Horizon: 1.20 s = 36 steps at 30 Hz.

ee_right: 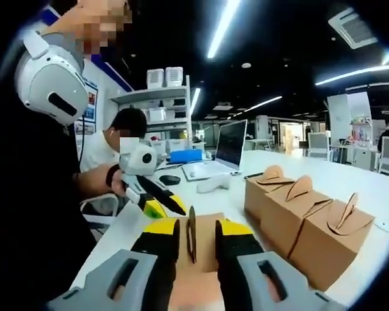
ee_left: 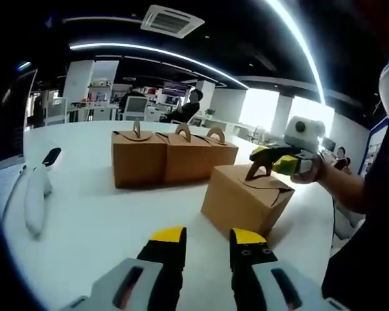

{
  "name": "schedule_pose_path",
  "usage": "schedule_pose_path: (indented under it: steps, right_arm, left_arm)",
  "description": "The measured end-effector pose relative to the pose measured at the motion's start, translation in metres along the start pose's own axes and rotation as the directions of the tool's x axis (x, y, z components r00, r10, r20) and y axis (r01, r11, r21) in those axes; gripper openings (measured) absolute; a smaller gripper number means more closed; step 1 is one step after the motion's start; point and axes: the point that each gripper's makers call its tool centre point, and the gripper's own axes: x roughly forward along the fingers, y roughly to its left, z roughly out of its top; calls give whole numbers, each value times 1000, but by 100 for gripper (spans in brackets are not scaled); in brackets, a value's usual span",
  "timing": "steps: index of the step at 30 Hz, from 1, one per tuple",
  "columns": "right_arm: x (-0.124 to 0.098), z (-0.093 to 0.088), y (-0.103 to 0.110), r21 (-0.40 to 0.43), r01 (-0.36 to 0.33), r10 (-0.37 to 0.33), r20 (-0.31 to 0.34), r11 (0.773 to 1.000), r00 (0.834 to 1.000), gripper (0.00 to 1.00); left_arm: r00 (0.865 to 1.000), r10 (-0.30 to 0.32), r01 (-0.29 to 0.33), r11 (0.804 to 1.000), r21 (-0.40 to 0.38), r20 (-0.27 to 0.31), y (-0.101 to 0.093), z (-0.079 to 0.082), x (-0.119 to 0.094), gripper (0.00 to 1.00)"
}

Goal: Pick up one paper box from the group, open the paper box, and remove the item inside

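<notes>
Three boxes (ee_left: 172,155) in a row, right tool (ee_right: 194,245) straddling fourth box's handle (ee_right: 192,234)

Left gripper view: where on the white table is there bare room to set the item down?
Bare white table lies between the white objects at the left edge and the separated paper box, in front of the row of three boxes. It is crowded around that box, where the right hand-held gripper works at its handle.

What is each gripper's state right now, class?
Left gripper: open, holding nothing.
Right gripper: open, jaws straddling the box handle, not yet clamped.
</notes>
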Motion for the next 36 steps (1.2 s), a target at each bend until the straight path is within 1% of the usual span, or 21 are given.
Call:
schedule_pose_path:
  steps: [3,4,5,7,10,13,15,18,19,20,21,23,25,28,30,32,33,35,36]
  right_arm:
    - [-3,2,-1,13,18,-19,21,1000,1000,24]
    - [-6,5,-1,15,40,-41,35,999,999,24]
    - [-6,6,-1,12,44,-44,39,999,998,25]
    - [-12,15,-2,-3,86,-85,55,996,995,27]
    - [-19,26,-4,5,132,-132,91,991,987,26]
    - [-26,29,-13,-4,209,-208,96,978,973,26]
    - [-28,28,-18,5,239,-239,90,971,967,25]
    - [-32,32,-20,22,266,-267,106,964,958,25]
    - [-33,33,-20,35,285,-287,107,958,952,25]
    - [-34,34,-20,34,299,-301,108,954,947,25]
    - [-35,33,-22,24,328,-329,97,944,939,25]
    - [-37,32,-21,26,353,-354,89,935,931,25]
    - [-40,32,-19,35,366,-367,97,930,925,25]
    - [-46,30,-20,71,382,-387,105,922,916,25]
    - [-48,25,-21,87,392,-399,93,916,912,25]
    - [-50,21,-20,94,395,-403,82,914,912,25]
    - [-51,19,-20,94,396,-403,77,914,912,25]
    - [-53,18,-20,92,400,-407,70,912,911,25]
    - [-54,18,-20,93,401,-408,70,911,910,25]
  left_arm:
    - [1000,-2,2,1000,0,5,-1,2,0,29]
    - [1000,-5,5,1000,8,5,-2,2,-1,29]
    - [1000,-6,6,1000,8,4,-2,3,-1,29]
    - [1000,-6,6,1000,10,2,-1,2,-1,29]
    - [1000,-4,4,1000,7,-4,0,1,0,29]
    - [1000,-12,12,1000,7,-2,-2,1,-1,29]
    - [1000,-17,17,1000,10,0,-3,0,-1,29]
    - [1000,-16,16,1000,11,-4,-2,-2,-2,29]
    - [1000,-17,17,1000,11,-6,-2,-2,-3,29]
    - [1000,-17,17,1000,13,-7,-3,-2,-4,29]
    - [1000,-16,16,1000,12,-5,-3,-2,-4,29]
    - [1000,-10,10,1000,6,-5,-1,-3,-4,29]
    - [1000,-6,6,1000,3,-7,-1,-3,-3,29]
    - [1000,-14,14,1000,6,-4,-3,-1,-1,29]
    - [1000,-15,15,1000,13,-6,-5,1,1,29]
    - [1000,-18,18,1000,23,-2,-6,5,2,29]
    - [1000,-25,24,999,20,8,-8,9,1,29]
    - [997,-61,60,998,8,41,-16,17,0,29]
    - [997,-69,69,998,7,47,-18,19,-1,29]
